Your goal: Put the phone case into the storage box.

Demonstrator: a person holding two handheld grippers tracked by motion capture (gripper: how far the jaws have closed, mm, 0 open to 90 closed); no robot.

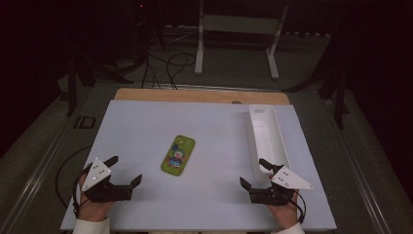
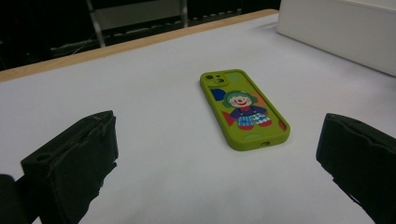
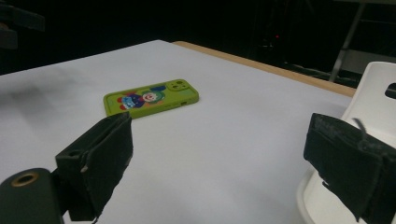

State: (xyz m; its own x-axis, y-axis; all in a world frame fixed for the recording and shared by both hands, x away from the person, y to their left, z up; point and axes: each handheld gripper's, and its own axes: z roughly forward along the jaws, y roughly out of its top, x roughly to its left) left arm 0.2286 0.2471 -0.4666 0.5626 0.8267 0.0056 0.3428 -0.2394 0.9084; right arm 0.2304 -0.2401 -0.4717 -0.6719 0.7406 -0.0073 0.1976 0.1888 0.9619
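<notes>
We held the left gripper (image 1: 125, 171) low over the near left part of the worktop, its two black jaws spread wide with nothing between them, the grey three-cornered plate (image 1: 96, 174) on top catching the light. In the left gripper view, the left gripper (image 2: 219, 154) framed bare white surface, its padded jaws rising at either edge. The right gripper (image 1: 254, 171) sat at the near right, likewise released and empty, one jaw tip reaching over the near end of the long white plastic tray (image 1: 267, 127) and the other above the open surface. In the right gripper view, the right gripper (image 3: 219, 144) stood with one jaw before the tray's (image 3: 373, 98) rounded white rim.

Between and a little ahead of us lay the lime-green phone case printed with a cartoon clown (image 1: 178, 154), flat on the white worktop (image 1: 204, 122), well apart from both grippers and from the tray. In the left gripper view the phone case (image 2: 244, 108) lay with its camera cut-outs at the far end and the clown face up; in the right gripper view the phone case (image 3: 150, 97) appeared sidelong beyond the left jaw. The tray ran lengthwise along the right side of the worktop. A strip of wooden edge (image 1: 199, 95) bordered the far side, and beyond it stood a white metal frame (image 1: 238, 29) on a dark floor with trailing black cables (image 1: 165, 68).
</notes>
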